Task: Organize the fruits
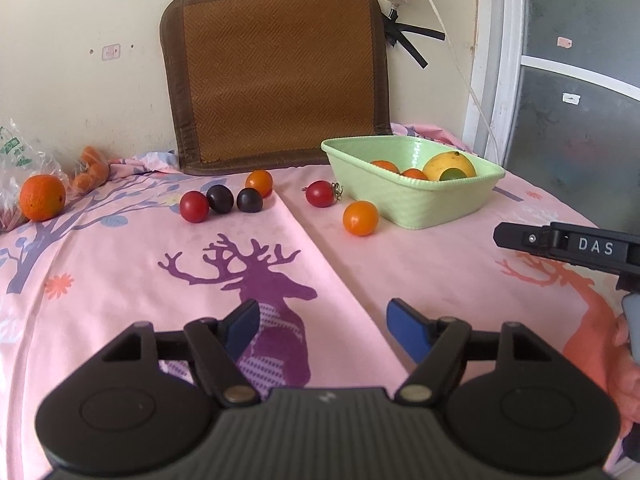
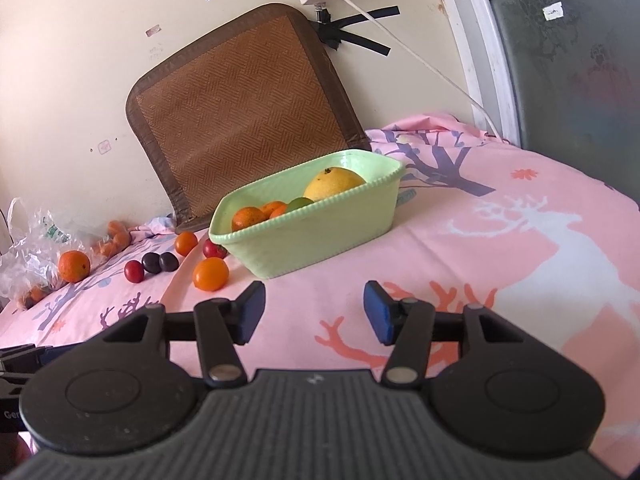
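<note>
A light green basket [image 1: 424, 204] [image 2: 320, 236] stands on the pink sheet and holds a large yellow fruit [image 1: 449, 165] [image 2: 334, 182], small oranges [image 2: 248, 216] and a green fruit. Loose on the sheet left of it lie an orange tomato [image 1: 360, 218] [image 2: 211, 274], a red tomato with stem [image 1: 320, 193], another orange tomato [image 1: 259, 183], two dark plums [image 1: 220, 198] and a red tomato [image 1: 194, 207]. A big orange [image 1: 42, 197] [image 2: 74, 266] sits far left. My left gripper [image 1: 323, 330] is open and empty. My right gripper [image 2: 315, 312] is open and empty, near the basket.
A brown woven mat [image 1: 276, 68] leans on the wall behind the fruit. A clear plastic bag [image 1: 24, 160] with small oranges beside it lies at far left. A power strip and cable hang on the wall. A glass door stands at right.
</note>
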{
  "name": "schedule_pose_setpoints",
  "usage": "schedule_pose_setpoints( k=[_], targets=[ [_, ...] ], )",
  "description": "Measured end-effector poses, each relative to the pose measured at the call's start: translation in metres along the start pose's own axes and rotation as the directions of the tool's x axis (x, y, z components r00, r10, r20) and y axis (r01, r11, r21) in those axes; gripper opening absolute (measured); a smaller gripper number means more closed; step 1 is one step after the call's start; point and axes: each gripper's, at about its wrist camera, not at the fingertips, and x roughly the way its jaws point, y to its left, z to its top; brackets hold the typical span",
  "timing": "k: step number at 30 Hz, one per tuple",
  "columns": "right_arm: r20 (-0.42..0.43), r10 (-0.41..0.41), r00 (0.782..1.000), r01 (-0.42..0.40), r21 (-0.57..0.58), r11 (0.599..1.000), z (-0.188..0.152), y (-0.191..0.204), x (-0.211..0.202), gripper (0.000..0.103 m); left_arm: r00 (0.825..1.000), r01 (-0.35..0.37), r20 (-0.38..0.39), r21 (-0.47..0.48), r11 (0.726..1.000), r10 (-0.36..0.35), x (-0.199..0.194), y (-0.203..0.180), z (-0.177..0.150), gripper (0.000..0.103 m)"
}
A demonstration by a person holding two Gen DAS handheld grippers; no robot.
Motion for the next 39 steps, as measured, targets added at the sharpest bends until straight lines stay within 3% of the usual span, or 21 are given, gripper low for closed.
schedule_pose_setpoints(
  k=[14,18,39],
  targets=[
    [-0.001,0.002,1.0,-0.002,-0.02,1.0,-0.0006,0.0027,0.0002,0.057,1.0,0.012,-0.007,-0.016,1.0,-0.012,0.0014,0.0022,0.0005,0.073],
    [-0.002,0.0,1.0,0.0,-0.026,1.0,-0.0003,0.0022,0.0006,0.057,1.0,0.014,-0.002,-0.02,1.0,-0.014,0.0,0.0023,0.0001,0.081],
    [0.009,0.006,1.0,-0.006,-0.046,0.999,-0.0006,0.0022,0.0005,0.057,1.0,0.02,-0.006,-0.035,0.999,-0.02,0.0006,0.0035,0.001,0.083]
  ],
)
